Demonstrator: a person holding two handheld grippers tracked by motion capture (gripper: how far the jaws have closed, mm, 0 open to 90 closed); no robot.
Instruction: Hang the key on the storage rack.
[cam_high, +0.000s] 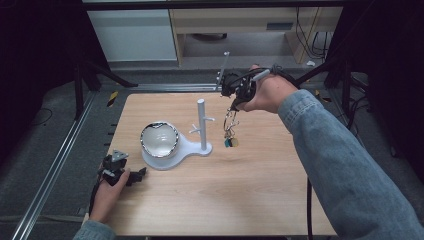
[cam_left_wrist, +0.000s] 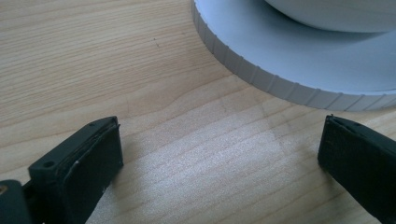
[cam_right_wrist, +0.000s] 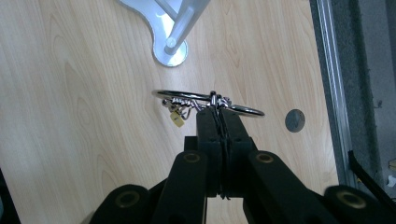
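Note:
A white peg stand (cam_high: 202, 125) rises from a white base (cam_high: 192, 148) at the table's middle; a shiny bowl (cam_high: 159, 138) sits on the base's round left end. My right gripper (cam_high: 234, 103) hangs above the table just right of the stand's post (cam_right_wrist: 180, 28), shut on a metal ring (cam_right_wrist: 187, 95). The ring (cam_high: 230, 120) dangles with small charms (cam_high: 231, 142) below it. My left gripper (cam_high: 136, 175) rests low on the table at the front left, open, with bare wood between its jaws (cam_left_wrist: 219, 144). The base's ribbed rim (cam_left_wrist: 261, 77) lies just beyond them.
The wooden table (cam_high: 240, 200) has a small round hole (cam_right_wrist: 294, 120) near its right edge. Metal rails (cam_high: 55, 165) run along the table's left side and a rail (cam_right_wrist: 334, 93) along its right. Cabinets (cam_high: 135, 35) stand beyond the far edge.

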